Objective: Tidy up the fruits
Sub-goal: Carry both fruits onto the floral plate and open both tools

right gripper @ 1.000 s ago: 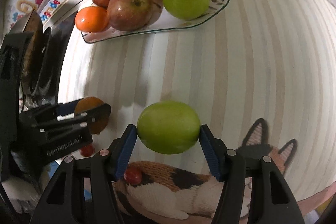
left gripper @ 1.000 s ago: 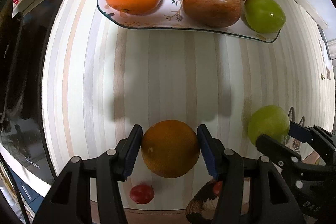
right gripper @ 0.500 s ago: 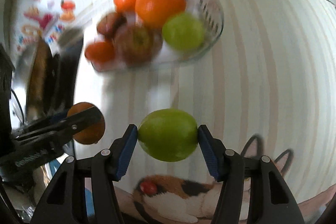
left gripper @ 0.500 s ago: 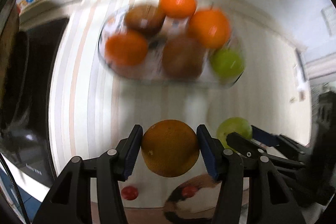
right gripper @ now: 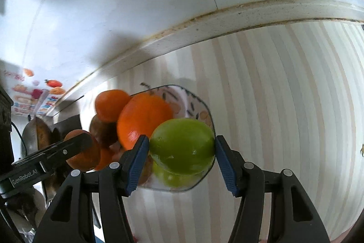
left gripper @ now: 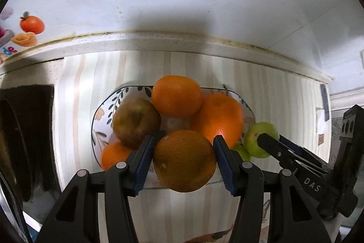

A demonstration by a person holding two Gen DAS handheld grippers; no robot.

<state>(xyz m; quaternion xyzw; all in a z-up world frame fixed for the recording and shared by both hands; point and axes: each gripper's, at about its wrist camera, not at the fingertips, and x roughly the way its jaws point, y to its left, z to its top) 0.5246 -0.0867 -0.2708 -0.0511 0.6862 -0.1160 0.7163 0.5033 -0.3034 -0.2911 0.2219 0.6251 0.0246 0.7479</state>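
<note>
Gripping a dull orange, the left gripper hangs over the plate's near rim; the right gripper clamps a green fruit above its right end, where 1 more green fruit lies.

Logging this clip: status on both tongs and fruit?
Left tongs shut on dull orange. Right tongs shut on green apple. Both near crowded leaf-patterned plate; little bare space visible.
</note>
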